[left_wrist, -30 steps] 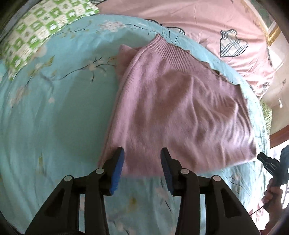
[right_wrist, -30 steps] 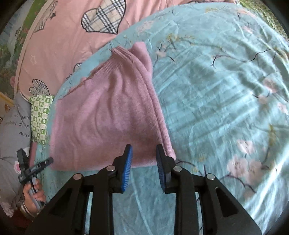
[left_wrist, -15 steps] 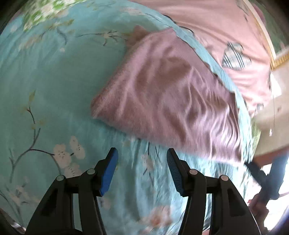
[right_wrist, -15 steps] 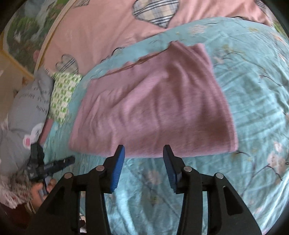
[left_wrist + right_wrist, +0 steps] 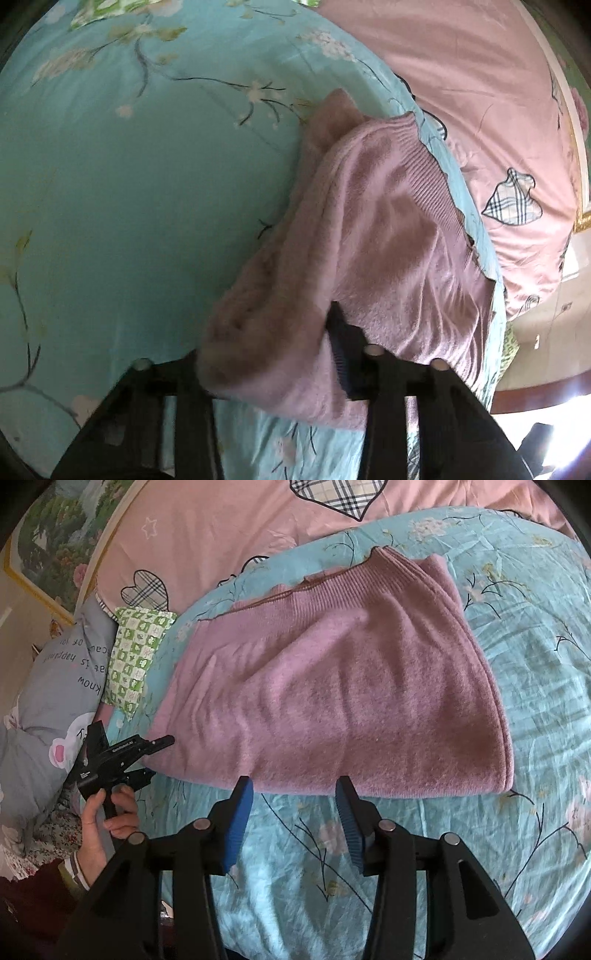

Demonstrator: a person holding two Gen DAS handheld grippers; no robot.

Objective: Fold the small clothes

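Pink knit garment (image 5: 332,686) lies flat on the teal floral bedspread (image 5: 535,664), already doubled over, ribbed hem band at 12 o'clock, thick folded edge running down the 3 o'clock side. Lying spread like this keeps layers aligned for another fold, I'd judge.

Left gripper (image 5: 266,354) has the garment's corner between its jaws, which are closing; cloth bunches up over the left finger and against the blue pad (image 5: 338,354) on the right one. Pads look to be pressing fabric. In the right wrist view the same gripper (image 5: 151,755) sits at 9 o'clock of the garment, at its near-left corner, the person's hand (image 5: 107,816) round the handle. Corner grip makes sense: lifting there carries the whole edge across.

Right gripper (image 5: 293,805) hovers at 6 o'clock of the garment, just short of the near hem, jaws partly open and opening a little, nothing between them, teal sheet visible in the gap. Blue pads (image 5: 240,819) straddle the hem line, probably lined up to pinch the near edge so both corners travel together.

Further out: green checked pillow (image 5: 136,657) and grey printed cushion (image 5: 51,686) at 9 to 10 o'clock, pink heart-pattern quilt (image 5: 229,528) at 12 o'clock, clear of the fold area.

Risk: one-sided lift skews the fold.
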